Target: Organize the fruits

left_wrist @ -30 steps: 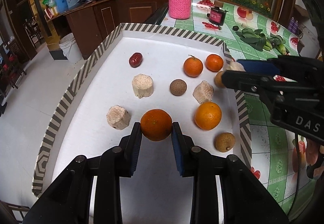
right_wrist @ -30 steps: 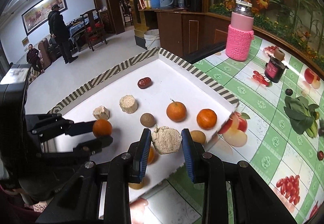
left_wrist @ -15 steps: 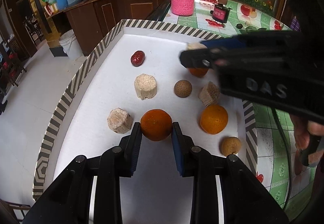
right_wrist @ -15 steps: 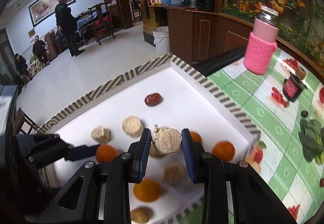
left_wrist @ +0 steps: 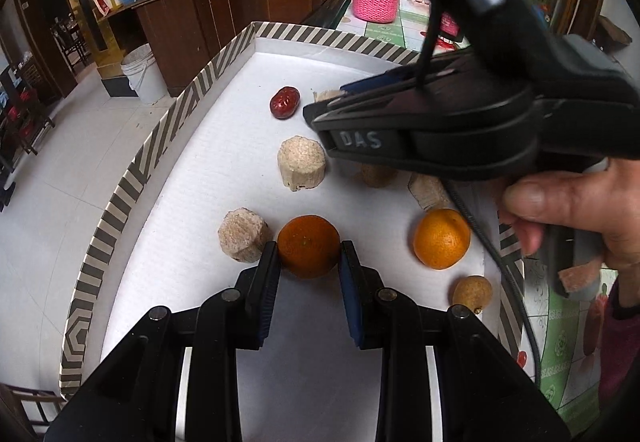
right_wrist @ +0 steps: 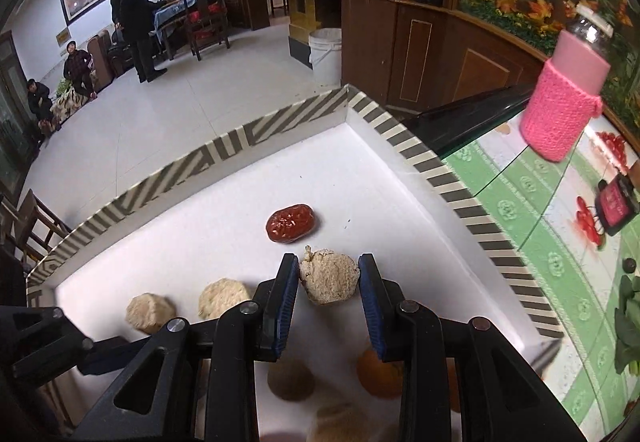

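Observation:
My left gripper [left_wrist: 308, 254] is shut on an orange [left_wrist: 308, 245] low over the white tray [left_wrist: 208, 178]. My right gripper [right_wrist: 329, 278] is shut on a beige rough chunk [right_wrist: 329, 276] and holds it above the tray [right_wrist: 224, 218], just short of a red date [right_wrist: 290, 223]; it also shows in the left wrist view [left_wrist: 420, 122], reaching across the tray. Two more beige chunks [left_wrist: 301, 162] [left_wrist: 242, 229], a second orange [left_wrist: 441, 238], a small tan fruit [left_wrist: 472, 292] and the date [left_wrist: 284, 103] lie on the tray.
The tray has a raised striped rim [left_wrist: 132, 170] and sits at the table edge, with floor beyond. A pink knitted bottle [right_wrist: 564, 114] and a small dark jar [right_wrist: 616, 202] stand on the green tablecloth [right_wrist: 540, 218]. Leafy greens [right_wrist: 628, 326] lie at right.
My right gripper has carried the beige chunk further left and forward across the tray, towards the date. My left gripper has stayed put with the orange.

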The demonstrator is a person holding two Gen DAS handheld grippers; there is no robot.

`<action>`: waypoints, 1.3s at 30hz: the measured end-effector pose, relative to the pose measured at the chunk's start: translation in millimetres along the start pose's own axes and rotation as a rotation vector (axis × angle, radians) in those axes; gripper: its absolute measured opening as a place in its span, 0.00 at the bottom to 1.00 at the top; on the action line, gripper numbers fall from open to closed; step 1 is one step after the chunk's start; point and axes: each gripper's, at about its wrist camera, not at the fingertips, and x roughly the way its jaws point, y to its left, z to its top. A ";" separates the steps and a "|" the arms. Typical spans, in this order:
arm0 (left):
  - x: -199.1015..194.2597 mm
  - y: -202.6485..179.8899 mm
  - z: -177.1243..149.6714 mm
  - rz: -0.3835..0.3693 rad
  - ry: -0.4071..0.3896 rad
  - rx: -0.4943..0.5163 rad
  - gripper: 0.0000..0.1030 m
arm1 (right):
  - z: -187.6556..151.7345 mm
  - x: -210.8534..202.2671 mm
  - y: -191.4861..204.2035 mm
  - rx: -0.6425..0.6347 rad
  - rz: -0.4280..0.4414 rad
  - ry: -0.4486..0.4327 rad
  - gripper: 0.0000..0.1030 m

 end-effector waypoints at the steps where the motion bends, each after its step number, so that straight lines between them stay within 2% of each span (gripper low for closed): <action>1: 0.1 0.2 0.0 -0.001 0.000 -0.002 0.26 | -0.2 2.4 -0.2 0.003 0.002 0.003 0.32; 5: 0.5 -2.0 -0.3 0.012 -0.001 0.006 0.27 | 0.9 -1.4 -2.9 0.011 0.003 -0.014 0.34; 6: 0.7 -2.5 -0.5 0.016 -0.001 0.008 0.31 | 0.5 -4.5 -2.4 0.008 -0.004 -0.017 0.37; 7: 0.6 -2.6 -0.8 0.019 -0.001 0.006 0.35 | 0.1 -7.4 -3.2 0.009 -0.010 -0.021 0.39; 9: 0.2 -1.7 -1.3 0.024 0.000 -0.005 0.58 | -1.7 -17.9 -7.4 0.028 -0.010 -0.038 0.39; 11: -4.2 -0.8 -1.8 0.022 -0.025 -0.010 0.63 | -8.1 -35.8 -12.8 0.057 -0.007 -0.068 0.44; 14: -13.4 -3.8 -4.7 0.083 -0.084 0.008 0.75 | -22.5 -66.4 -18.2 0.087 -0.041 -0.125 0.58; 19: -28.8 -6.2 -9.2 0.103 -0.148 -0.003 0.75 | -57.8 -114.7 -21.5 0.145 -0.098 -0.218 0.75; 21: -35.9 -6.4 -9.7 0.109 -0.178 -0.011 0.75 | -71.0 -128.1 -21.4 0.163 -0.111 -0.240 0.77; 25: -50.5 -10.9 -14.1 0.111 -0.225 -0.025 0.79 | -100.7 -148.5 -20.4 0.194 -0.150 -0.259 0.78; 31: -62.5 -24.1 -18.5 0.106 -0.266 -0.029 0.80 | -138.5 -163.7 -23.0 0.276 -0.136 -0.261 0.79; 39: -76.2 -31.6 -26.4 0.103 -0.287 -0.041 0.80 | -157.9 -172.9 -17.8 0.304 -0.125 -0.266 0.81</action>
